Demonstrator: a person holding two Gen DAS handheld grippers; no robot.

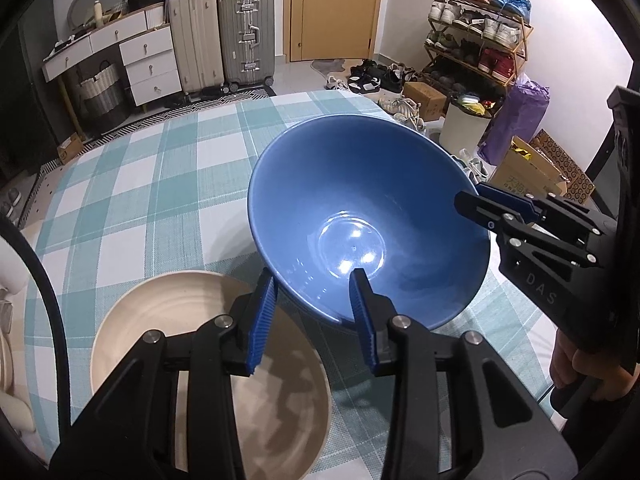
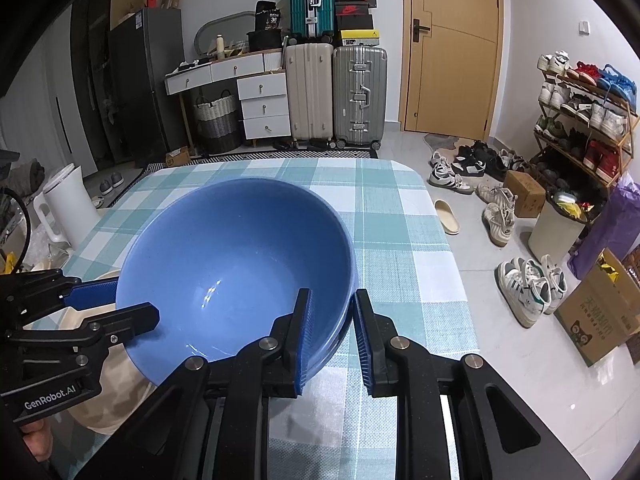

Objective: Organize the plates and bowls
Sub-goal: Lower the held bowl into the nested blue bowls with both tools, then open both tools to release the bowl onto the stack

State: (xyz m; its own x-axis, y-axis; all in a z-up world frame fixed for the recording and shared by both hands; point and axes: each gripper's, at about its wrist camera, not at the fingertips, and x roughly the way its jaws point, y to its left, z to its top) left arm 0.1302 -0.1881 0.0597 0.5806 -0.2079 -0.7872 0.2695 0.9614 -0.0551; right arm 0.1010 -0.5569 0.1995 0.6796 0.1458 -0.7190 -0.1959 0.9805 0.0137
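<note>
We see a blue bowl (image 1: 368, 220) held tilted above the bench (image 1: 140, 200), which is covered in a teal and white checked cloth. Its lower rim hangs over a cream bowl (image 1: 160, 320) that sits on the cloth near the bench's edge.

The left tool (image 1: 314, 308) straddles the near rim of the blue bowl: one blue ribbed finger lies outside the wall, the other inside. In its own view there is a visible gap between the outer finger and the wall, so we read its jaws as loose around the rim and not pressing; from the right wrist view its tip crosses the bowl's left rim, but the contact there is too foreshortened to confirm.

The right tool (image 2: 330, 312) has the opposite rim between its fingers, nearly closed, the pads pinching the wall. In the left wrist view it reaches in from the right, and the hand (image 1: 580, 372) holding its handle is partly cut off by the frame.

The cream bowl is largely hidden behind the left tool's black body in one view and behind the blue bowl in the other. We cannot tell whether the two bowls touch. The underside of the blue bowl is out of sight.
</note>
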